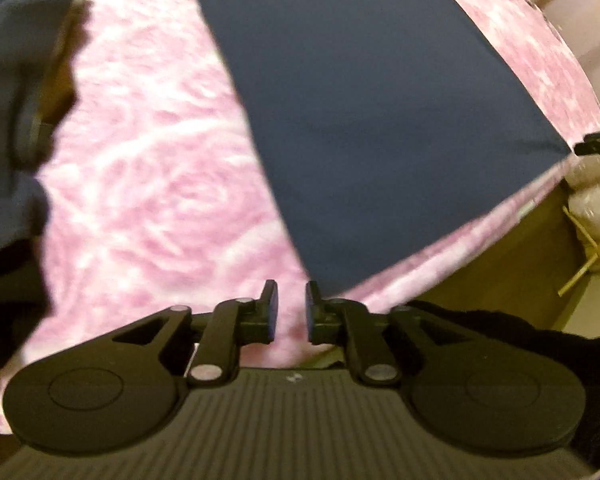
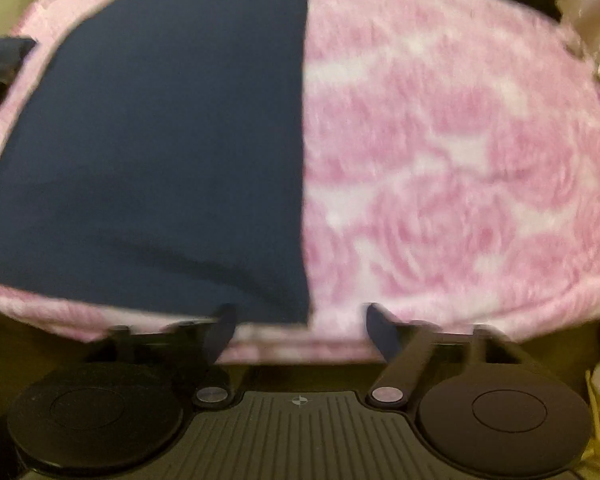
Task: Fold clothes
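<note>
A navy garment [image 1: 364, 120] lies flat and folded on a pink rose-patterned blanket [image 1: 148, 168]. My left gripper [image 1: 292, 312] hovers over the blanket just before the garment's near corner, jaws a small gap apart with nothing between them. In the right wrist view the same garment [image 2: 160, 152] fills the left half, with a straight right edge, on the blanket [image 2: 460, 160]. My right gripper [image 2: 298, 324] is open and empty at the garment's near right corner. Both views are motion-blurred.
A heap of dark blue clothing [image 1: 8, 120] lies at the left of the blanket. The blanket's edge drops to a tan floor [image 1: 520, 272] at the right, where pale plastic-wrapped bundles [image 1: 596, 208] stand. The other gripper's black tip [image 1: 598, 146] shows at the right edge.
</note>
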`<state>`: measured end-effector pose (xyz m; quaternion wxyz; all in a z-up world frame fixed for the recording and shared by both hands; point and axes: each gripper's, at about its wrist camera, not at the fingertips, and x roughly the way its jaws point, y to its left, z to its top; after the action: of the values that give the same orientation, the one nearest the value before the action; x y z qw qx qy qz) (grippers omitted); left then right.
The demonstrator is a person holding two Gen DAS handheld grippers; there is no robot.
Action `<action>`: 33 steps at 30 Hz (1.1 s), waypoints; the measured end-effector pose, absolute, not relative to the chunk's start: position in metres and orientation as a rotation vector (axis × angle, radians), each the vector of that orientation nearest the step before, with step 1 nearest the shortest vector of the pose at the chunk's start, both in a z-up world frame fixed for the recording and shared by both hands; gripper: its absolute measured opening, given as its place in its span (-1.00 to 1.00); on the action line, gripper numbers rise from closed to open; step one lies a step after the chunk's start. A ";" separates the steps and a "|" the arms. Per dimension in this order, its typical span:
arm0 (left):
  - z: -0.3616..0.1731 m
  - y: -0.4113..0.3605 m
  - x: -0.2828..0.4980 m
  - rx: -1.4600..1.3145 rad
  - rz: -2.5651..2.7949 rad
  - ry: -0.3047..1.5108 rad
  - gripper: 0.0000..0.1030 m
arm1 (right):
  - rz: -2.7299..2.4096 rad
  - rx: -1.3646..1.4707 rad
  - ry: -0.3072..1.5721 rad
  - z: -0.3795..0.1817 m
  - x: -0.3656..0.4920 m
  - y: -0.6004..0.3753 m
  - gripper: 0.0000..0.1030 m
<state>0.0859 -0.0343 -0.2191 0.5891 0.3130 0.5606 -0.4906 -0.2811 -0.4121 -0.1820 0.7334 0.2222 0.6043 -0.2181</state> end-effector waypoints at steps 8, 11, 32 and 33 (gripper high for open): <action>-0.199 -0.054 0.100 0.693 -1.155 1.213 -0.38 | -0.424 0.465 1.240 -0.145 -0.235 -0.401 0.44; -0.191 -0.063 0.106 0.708 -1.181 1.174 -0.30 | -0.397 0.442 1.216 -0.129 -0.214 -0.400 0.44; -0.138 -0.240 0.201 0.882 -1.226 0.860 0.43 | -0.153 0.190 1.159 -0.105 -0.061 -0.502 0.44; -0.140 -0.250 0.204 0.889 -1.221 0.859 0.43 | -0.139 0.180 1.168 -0.112 -0.055 -0.513 0.44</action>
<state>0.2045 -0.2499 -0.1398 0.6457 0.3907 0.3775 -0.5366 -0.0550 -0.5127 -0.1116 0.8283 0.0847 0.5500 -0.0654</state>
